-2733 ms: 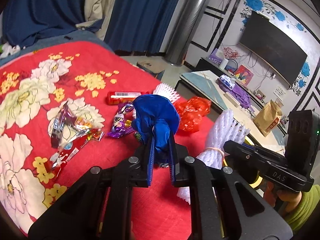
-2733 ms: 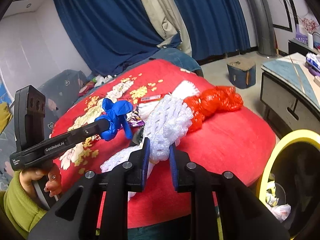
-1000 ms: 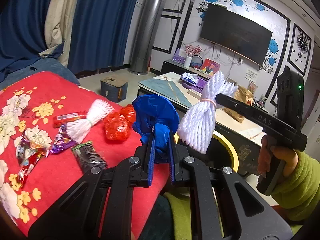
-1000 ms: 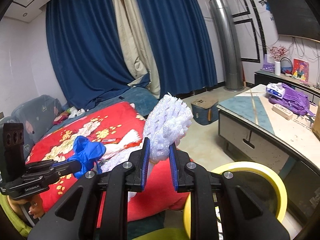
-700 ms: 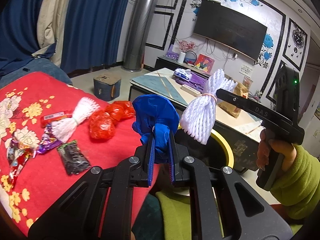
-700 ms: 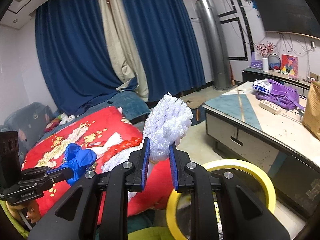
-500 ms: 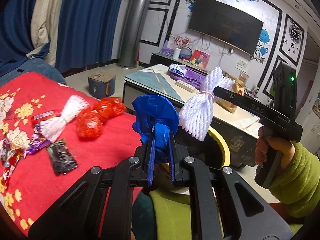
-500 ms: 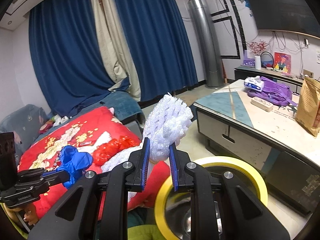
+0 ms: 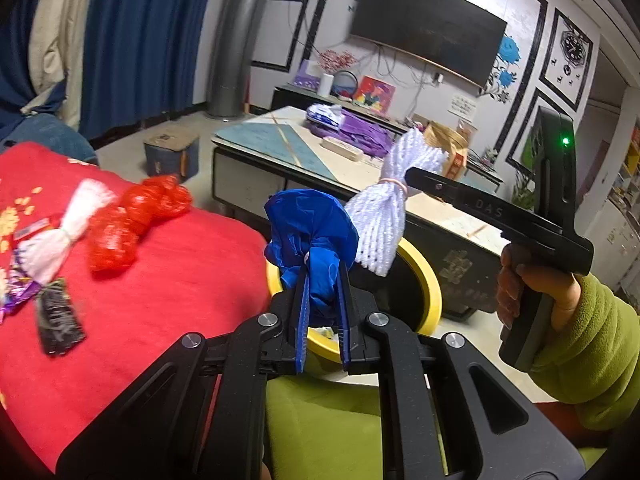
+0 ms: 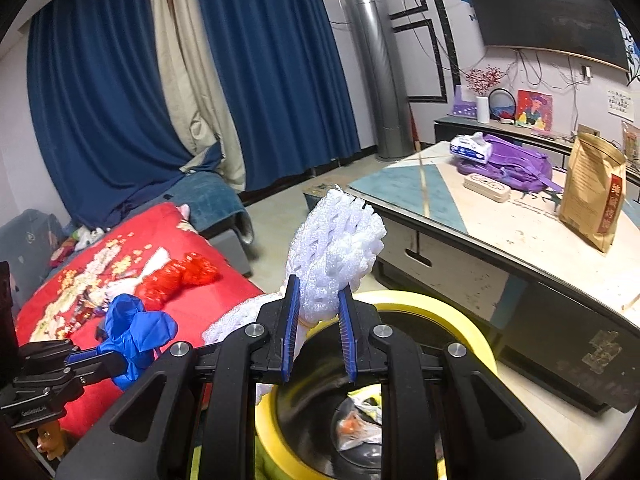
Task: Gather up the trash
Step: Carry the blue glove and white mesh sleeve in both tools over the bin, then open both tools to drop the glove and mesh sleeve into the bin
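My left gripper (image 9: 322, 280) is shut on a crumpled blue glove (image 9: 312, 236), held just in front of the yellow-rimmed trash bin (image 9: 428, 280). My right gripper (image 10: 318, 300) is shut on a white foam net (image 10: 336, 252), tied with a rubber band, right above the bin (image 10: 460, 320), which holds some trash inside. In the left wrist view the right gripper (image 9: 408, 180) carries the white foam net (image 9: 380, 224) over the bin. The right wrist view shows the left gripper (image 10: 116, 356) with the blue glove (image 10: 136, 332) at lower left.
On the red flowered blanket (image 9: 180, 280) lie a red net (image 9: 128, 216), another white foam net (image 9: 68, 224) and dark wrappers (image 9: 60, 320). A low glass-topped table (image 10: 500, 224) with a purple bag and a brown paper bag stands beyond the bin. Green sleeve (image 9: 588, 352) at right.
Both grippers have swung away from the red blanket toward the bin and sunk a little. The bin now sits closer and larger under the foam net. Both grips are unchanged.
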`<state>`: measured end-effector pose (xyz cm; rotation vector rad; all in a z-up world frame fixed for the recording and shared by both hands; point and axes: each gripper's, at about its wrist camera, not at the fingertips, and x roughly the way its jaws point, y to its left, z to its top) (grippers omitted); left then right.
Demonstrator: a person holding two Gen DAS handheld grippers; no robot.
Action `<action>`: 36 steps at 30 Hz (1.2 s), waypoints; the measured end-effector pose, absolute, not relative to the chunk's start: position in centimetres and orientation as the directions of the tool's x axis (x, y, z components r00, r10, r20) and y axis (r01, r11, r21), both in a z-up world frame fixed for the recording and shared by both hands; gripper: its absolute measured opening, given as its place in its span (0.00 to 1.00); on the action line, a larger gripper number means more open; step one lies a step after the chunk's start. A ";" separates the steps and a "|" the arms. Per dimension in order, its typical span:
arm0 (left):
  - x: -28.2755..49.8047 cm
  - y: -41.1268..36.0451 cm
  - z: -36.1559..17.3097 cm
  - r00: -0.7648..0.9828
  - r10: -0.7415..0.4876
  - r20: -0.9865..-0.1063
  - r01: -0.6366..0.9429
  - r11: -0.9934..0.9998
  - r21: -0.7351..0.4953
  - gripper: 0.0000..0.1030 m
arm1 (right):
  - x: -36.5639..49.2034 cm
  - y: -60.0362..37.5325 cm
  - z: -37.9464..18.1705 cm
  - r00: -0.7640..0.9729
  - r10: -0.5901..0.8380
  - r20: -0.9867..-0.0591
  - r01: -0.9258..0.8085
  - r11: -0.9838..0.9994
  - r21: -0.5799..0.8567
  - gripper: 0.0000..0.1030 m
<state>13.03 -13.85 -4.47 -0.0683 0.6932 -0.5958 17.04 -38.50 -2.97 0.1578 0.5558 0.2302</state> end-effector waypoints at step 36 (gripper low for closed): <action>17.7 -21.4 -10.9 0.439 -0.573 -0.692 0.593 0.764 -0.256 0.07 | 19.5 -43.6 -9.0 0.772 0.053 -0.633 0.049 0.989 0.143 0.29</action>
